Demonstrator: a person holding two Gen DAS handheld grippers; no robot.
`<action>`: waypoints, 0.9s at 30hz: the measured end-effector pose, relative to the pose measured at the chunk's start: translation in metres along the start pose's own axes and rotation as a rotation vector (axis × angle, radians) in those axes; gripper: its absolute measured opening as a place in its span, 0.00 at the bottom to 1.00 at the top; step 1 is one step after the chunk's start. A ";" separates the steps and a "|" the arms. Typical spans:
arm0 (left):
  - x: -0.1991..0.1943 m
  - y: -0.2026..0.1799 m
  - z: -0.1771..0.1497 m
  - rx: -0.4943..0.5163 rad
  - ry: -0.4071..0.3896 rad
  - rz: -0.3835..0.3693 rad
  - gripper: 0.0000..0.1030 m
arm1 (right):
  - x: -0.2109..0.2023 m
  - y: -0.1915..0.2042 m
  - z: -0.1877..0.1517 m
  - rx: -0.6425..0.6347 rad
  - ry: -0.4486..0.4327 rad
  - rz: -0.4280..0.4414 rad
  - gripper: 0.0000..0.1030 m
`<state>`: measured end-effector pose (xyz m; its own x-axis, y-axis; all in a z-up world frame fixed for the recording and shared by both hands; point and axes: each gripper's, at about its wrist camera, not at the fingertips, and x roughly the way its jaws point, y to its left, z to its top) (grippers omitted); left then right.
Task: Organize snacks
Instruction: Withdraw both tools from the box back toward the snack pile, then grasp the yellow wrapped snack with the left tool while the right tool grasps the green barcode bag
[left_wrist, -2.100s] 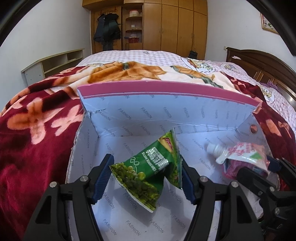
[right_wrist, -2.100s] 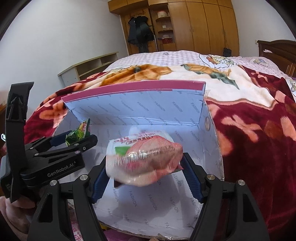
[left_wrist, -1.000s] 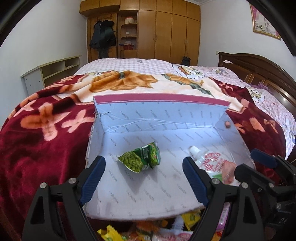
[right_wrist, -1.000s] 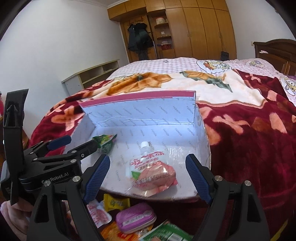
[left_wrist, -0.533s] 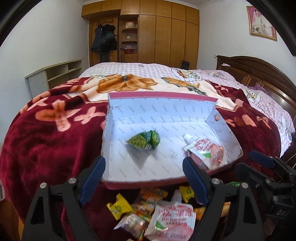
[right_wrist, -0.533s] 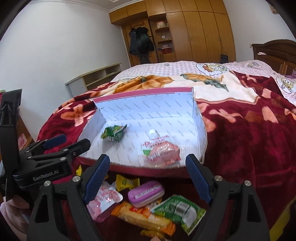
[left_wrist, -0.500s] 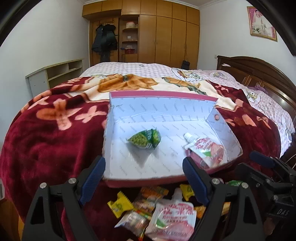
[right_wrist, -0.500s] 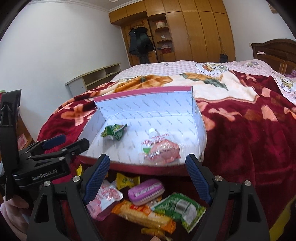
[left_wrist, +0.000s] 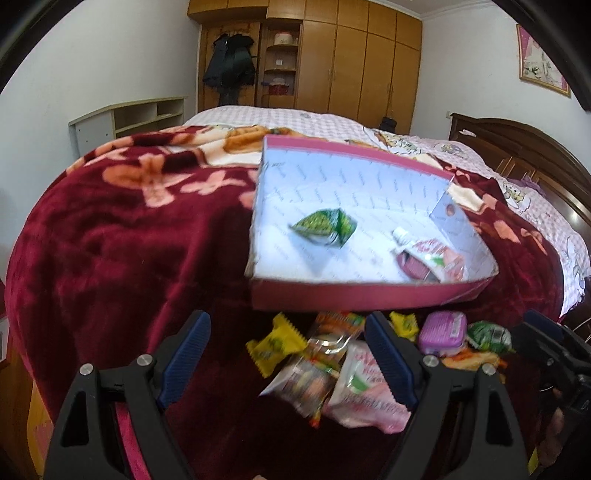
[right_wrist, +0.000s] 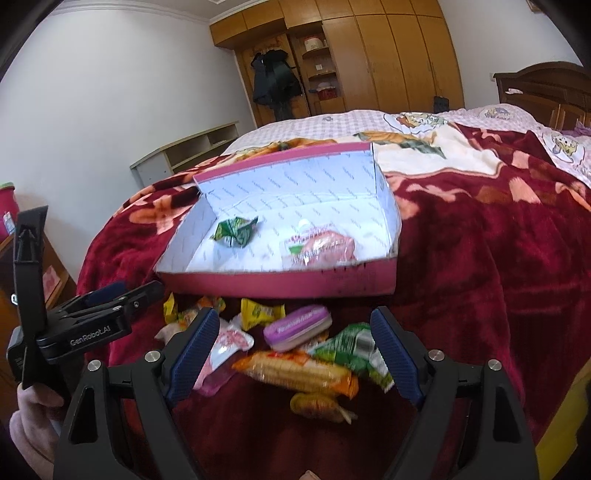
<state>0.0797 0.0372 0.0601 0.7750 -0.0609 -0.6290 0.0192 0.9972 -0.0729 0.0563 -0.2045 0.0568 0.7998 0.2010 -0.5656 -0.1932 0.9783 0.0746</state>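
Observation:
A pink box (left_wrist: 351, 297) with a white inside (right_wrist: 280, 282) lies open on the bed. In it are a green snack packet (left_wrist: 323, 225) (right_wrist: 236, 229) and a pink drink pouch (left_wrist: 430, 258) (right_wrist: 319, 247). In front of the box lies a pile of loose snacks: a yellow candy (left_wrist: 275, 343), a pink pouch (left_wrist: 364, 391), a purple tin (right_wrist: 297, 326), an orange cracker pack (right_wrist: 295, 371) and a green packet (right_wrist: 351, 350). My left gripper (left_wrist: 288, 354) is open and empty above the pile. My right gripper (right_wrist: 293, 350) is open and empty over the pile.
The bed has a dark red flowered blanket (left_wrist: 129, 240). A wooden wardrobe (left_wrist: 343, 62) stands at the back, a low shelf unit (left_wrist: 129, 118) at the left, the headboard (left_wrist: 524, 147) at the right. The left gripper's body (right_wrist: 74, 325) shows left in the right wrist view.
Both grippers let go of the green packet and the pink pouch inside the box, then drew back and down towards the snack pile in front of it.

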 end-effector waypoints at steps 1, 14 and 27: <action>0.001 0.003 -0.003 -0.006 0.005 0.009 0.86 | -0.001 0.000 -0.002 0.003 0.001 0.001 0.83; 0.031 0.021 -0.022 -0.050 0.064 0.067 0.78 | 0.001 -0.010 -0.030 0.003 0.021 -0.017 0.83; 0.055 0.020 -0.024 -0.051 0.054 0.056 0.47 | 0.007 -0.022 -0.035 0.031 0.022 -0.014 0.83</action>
<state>0.1074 0.0528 0.0055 0.7384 -0.0084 -0.6743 -0.0569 0.9956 -0.0747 0.0458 -0.2262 0.0225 0.7897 0.1862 -0.5846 -0.1636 0.9822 0.0919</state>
